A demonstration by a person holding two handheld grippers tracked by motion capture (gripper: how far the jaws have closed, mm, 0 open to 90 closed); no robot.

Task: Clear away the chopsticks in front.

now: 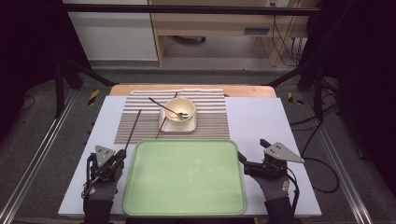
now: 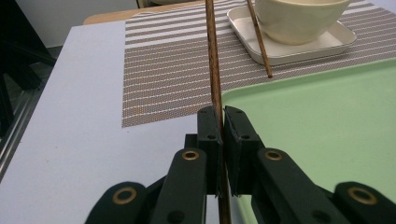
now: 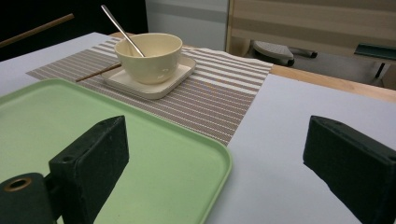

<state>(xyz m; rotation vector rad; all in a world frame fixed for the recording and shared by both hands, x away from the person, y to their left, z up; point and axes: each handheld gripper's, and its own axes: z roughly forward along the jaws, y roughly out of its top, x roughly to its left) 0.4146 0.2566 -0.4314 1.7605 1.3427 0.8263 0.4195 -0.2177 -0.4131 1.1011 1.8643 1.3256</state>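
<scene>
My left gripper (image 1: 122, 153) (image 2: 221, 116) sits at the tray's left front corner, shut on a brown chopstick (image 1: 133, 129) (image 2: 212, 56) that points away over the striped placemat (image 1: 210, 121). A second chopstick (image 1: 161, 127) (image 2: 259, 37) (image 3: 98, 72) leans on the square white plate (image 1: 177, 128) (image 3: 140, 86). On that plate stands a cream bowl (image 1: 180, 108) (image 3: 149, 56) with a metal spoon (image 1: 166, 106) (image 3: 121, 29) in it. To the right of the green tray (image 1: 184, 177) (image 3: 56, 121), my right gripper (image 1: 252, 150) (image 3: 217, 135) stands open with nothing between its fingers.
The tray lies on a white board (image 1: 261, 121) over a wooden table, near the front edge. Bare board lies on either side of the placemat. Black frame rails and cables run along both sides beyond the board.
</scene>
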